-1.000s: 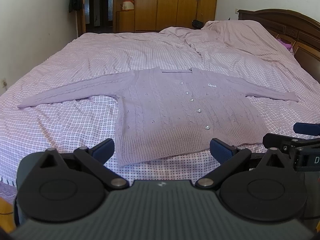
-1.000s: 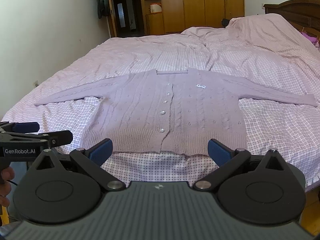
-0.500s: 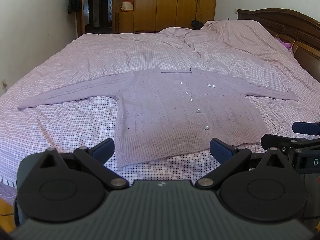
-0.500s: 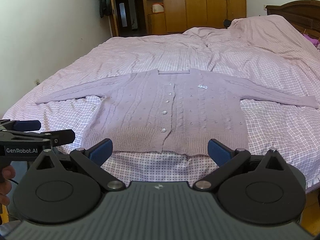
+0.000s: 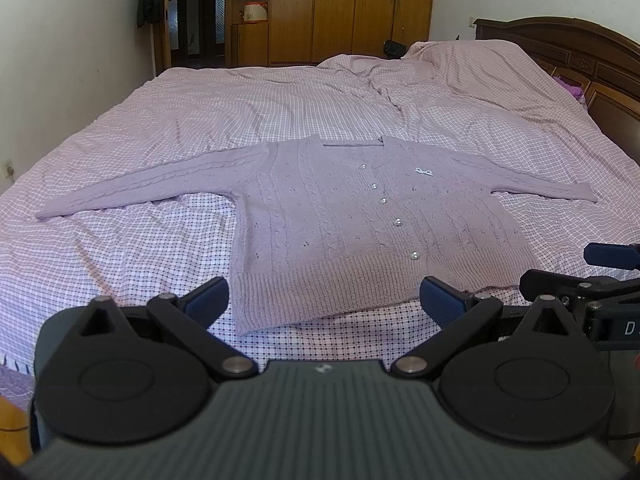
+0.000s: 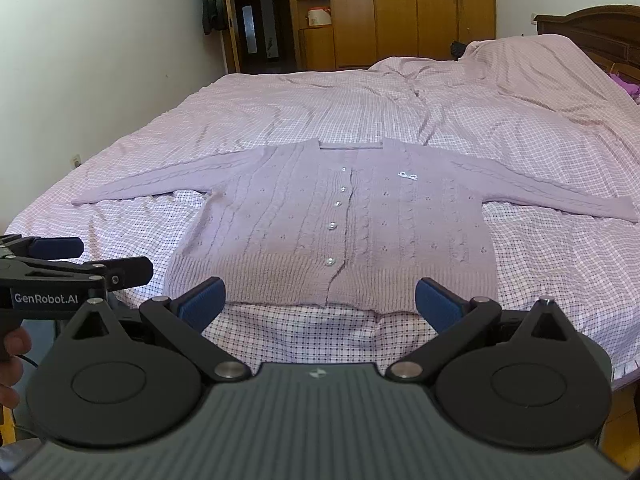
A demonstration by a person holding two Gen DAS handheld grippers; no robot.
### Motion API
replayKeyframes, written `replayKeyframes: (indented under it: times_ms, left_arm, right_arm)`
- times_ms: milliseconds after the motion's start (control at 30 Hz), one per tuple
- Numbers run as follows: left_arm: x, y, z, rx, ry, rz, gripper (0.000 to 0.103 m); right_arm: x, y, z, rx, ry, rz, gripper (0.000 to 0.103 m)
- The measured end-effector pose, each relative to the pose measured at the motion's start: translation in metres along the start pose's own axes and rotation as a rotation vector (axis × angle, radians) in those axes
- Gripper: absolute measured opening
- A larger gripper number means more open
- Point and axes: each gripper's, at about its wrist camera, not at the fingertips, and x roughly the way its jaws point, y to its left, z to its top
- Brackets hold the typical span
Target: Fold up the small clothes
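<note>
cardigan (image 5: 360, 220) flat on bed (image 5: 280, 112) | wardrobe (image 5: 352, 8) behind bed

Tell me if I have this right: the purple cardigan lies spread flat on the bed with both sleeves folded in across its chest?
Not quite. The cardigan does lie spread flat on the bed, but both sleeves stretch straight out to the sides, not folded in. The right wrist view shows this clearly.

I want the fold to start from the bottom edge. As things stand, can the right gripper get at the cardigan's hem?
Probably yes. The right gripper is open and holds nothing, and the cardigan lies flat on the bed with its hem straight ahead. Only bare checked sheet lies between them; nothing blocks the way.
</note>
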Motion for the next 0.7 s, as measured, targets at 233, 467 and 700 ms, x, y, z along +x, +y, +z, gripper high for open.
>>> replayKeyframes:
  times_ms: [233, 467, 700]
  left_arm:
    - [-0.0005, 0.0016, 0.0005, -0.001, -0.001, -0.003, 0.103]
    - [-0.0006, 0.0011, 0.0010, 0.001, -0.001, -0.002, 0.103]
    - [0.0025, 0.0002, -0.0002, 0.008, 0.000, -0.005, 0.103]
  right_arm:
    - [0.0002, 0.0023, 0.0006, -0.005, -0.002, -0.001, 0.103]
    - [-0.0025, 0.0023, 0.0011, -0.003, -0.010, -0.001, 0.103]
    - [-0.0014, 0.0022, 0.0015, 0.001, -0.008, 0.002, 0.103]
